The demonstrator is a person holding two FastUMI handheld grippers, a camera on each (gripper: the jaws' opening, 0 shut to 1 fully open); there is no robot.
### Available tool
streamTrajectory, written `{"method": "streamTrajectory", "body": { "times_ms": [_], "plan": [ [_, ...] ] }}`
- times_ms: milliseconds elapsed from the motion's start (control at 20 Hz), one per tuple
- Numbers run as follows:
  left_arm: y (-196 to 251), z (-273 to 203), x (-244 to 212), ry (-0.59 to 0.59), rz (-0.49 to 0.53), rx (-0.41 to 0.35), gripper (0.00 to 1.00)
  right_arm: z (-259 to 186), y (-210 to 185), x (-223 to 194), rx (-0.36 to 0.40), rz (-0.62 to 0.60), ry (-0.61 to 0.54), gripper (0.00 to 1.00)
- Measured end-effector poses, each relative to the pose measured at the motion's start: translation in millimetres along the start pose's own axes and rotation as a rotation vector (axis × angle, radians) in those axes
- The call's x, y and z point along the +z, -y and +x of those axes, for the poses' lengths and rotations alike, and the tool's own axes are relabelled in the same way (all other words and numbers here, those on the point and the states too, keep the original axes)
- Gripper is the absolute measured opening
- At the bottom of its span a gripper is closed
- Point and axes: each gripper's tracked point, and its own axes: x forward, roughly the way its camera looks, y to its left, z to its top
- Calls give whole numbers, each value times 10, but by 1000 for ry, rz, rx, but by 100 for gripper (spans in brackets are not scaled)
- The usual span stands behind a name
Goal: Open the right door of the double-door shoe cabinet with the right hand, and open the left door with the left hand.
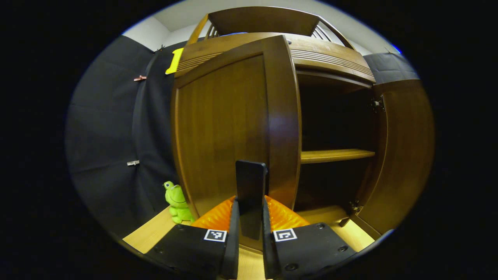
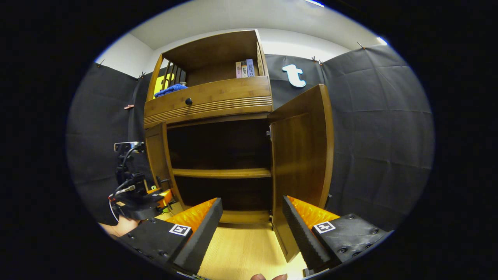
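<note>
Shoe cabinet [image 2: 218, 105] open, shelf [image 2: 221, 172] bare

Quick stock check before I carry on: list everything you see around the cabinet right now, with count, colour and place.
Shoe cabinet: one, brown wood, against the black booth wall.
Left door: one, brown, swung partly open, its handle between the left gripper's jaws.
Right door: one, brown, swung wide open.
Handle: one, dark, upright on the left door.
Shelf: one, light wood, bare, inside the cabinet.
Drawer knob: one, dark, on the drawer front.
Books: about three, upright in the top compartment.
Cloth: one, blue, top compartment, left.
Frog toy: one, green, floor left of cabinet.
Left gripper: shut on the handle.
Right gripper: open, holding nothing.
</note>
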Motion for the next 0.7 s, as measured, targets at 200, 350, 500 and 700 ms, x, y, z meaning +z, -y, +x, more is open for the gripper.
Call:
{"method": "streamTrajectory", "body": {
  "times_ms": [200,350,500,700],
  "plan": [
    [-399,-315,-90,-11,-8,45,26,-63,-210,-27,38,-20,2,98],
    [-681,-496,-123,-9,-16,66,23,-106,-371,-51,61,-32,-2,98],
    [-879,-583,-156,-10,-13,63,20,-158,-467,-63,71,-38,-4,98],
    [-1096,-653,-190,-11,-26,55,18,-135,-516,-74,63,-43,-7,98]
  ]
}}
